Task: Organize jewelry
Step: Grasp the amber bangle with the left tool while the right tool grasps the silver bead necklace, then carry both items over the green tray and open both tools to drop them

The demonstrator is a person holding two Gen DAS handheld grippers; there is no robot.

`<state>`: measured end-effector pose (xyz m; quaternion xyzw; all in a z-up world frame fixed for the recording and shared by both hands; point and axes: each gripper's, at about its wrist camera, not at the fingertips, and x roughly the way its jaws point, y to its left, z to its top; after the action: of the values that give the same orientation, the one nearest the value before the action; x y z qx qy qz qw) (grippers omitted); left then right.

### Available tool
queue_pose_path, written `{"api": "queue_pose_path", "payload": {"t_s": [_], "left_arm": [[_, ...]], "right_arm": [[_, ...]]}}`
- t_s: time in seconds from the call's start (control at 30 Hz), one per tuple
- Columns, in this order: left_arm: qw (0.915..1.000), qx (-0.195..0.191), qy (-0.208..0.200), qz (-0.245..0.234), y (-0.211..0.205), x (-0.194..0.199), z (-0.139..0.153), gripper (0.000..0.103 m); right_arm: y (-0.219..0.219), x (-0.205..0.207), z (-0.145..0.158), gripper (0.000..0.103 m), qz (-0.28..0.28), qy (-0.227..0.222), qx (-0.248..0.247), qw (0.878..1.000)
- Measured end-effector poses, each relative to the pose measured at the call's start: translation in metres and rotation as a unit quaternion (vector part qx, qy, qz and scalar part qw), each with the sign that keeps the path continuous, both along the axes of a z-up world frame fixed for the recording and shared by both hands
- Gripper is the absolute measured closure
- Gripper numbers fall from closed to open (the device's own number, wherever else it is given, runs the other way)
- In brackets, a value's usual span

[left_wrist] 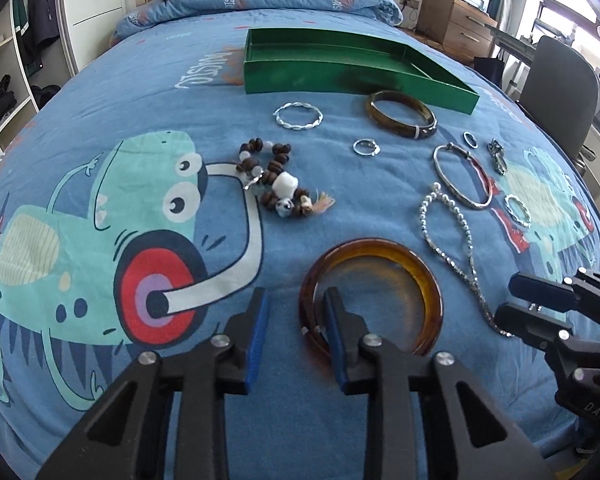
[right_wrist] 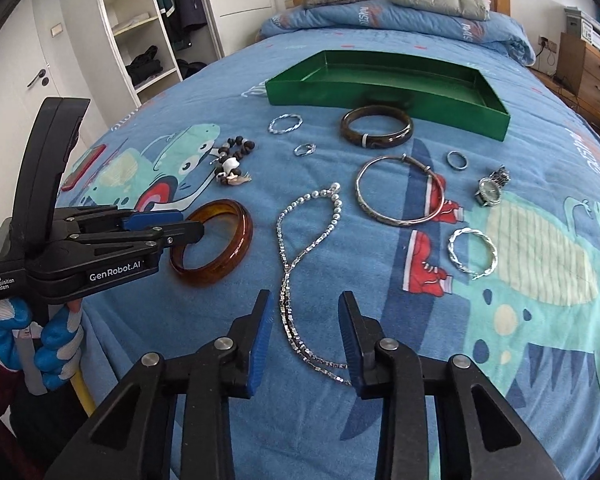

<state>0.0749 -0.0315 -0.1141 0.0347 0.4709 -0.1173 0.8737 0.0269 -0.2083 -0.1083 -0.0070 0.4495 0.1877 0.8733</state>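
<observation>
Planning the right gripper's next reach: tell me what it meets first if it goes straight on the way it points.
The right gripper is open, with the silver chain necklace lying between its fingers, so that comes first. Farther along that line lies the dark bangle, then the green tray; depth is uncertain.

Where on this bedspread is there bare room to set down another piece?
Free: the wide patch left of the beaded bracelet, and inside the green tray. Crowded: the stretch between the amber bangle, silver necklace, silver bangle and watch.
</observation>
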Motion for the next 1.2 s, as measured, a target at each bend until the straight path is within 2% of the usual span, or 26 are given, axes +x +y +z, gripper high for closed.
{"api": "queue_pose_path", "payload": {"t_s": [0.1, 0.27, 0.37, 0.43, 0.6, 0.73, 0.93, 1.07, 1.2], "left_arm": [[0.9999, 0.007, -0.001, -0.008, -0.003, 0.002, -0.004, 0.078], [0.9999, 0.005, 0.001, -0.015, -0.003, 0.01, -0.007, 0.079], [0.9998, 0.008, -0.007, -0.018, -0.006, 0.014, -0.007, 0.088], [0.9998, 0.002, -0.012, -0.013, -0.004, 0.015, -0.006, 0.091], [0.9994, -0.012, -0.032, 0.007, 0.004, 0.009, 0.007, 0.092], [0.998, -0.011, -0.061, 0.014, 0.005, 0.006, 0.034, 0.093], [0.9935, -0.021, -0.11, 0.023, 0.004, 0.021, 0.093, 0.093], [0.9904, -0.024, -0.133, 0.03, -0.001, 0.055, 0.128, 0.093], [0.9898, -0.029, -0.129, 0.052, -0.007, 0.108, 0.143, 0.093]], "right_arm": [[0.009, 0.006, -0.009, 0.081, 0.015, 0.012, -0.002, 1.0], [0.019, 0.018, -0.016, 0.086, 0.024, 0.015, -0.012, 1.0], [0.028, 0.027, -0.02, 0.091, 0.03, 0.011, -0.039, 0.999], [0.031, 0.032, -0.02, 0.101, 0.027, 0.006, -0.053, 0.998], [0.026, 0.03, -0.011, 0.101, 0.009, -0.006, -0.035, 0.999], [0.007, 0.021, 0.017, 0.101, -0.017, -0.04, 0.009, 0.999], [-0.015, 0.023, 0.074, 0.101, -0.037, -0.104, 0.036, 0.993], [-0.027, 0.044, 0.111, 0.101, -0.047, -0.144, 0.035, 0.988], [-0.038, 0.083, 0.139, 0.101, -0.061, -0.179, 0.034, 0.981]]}}
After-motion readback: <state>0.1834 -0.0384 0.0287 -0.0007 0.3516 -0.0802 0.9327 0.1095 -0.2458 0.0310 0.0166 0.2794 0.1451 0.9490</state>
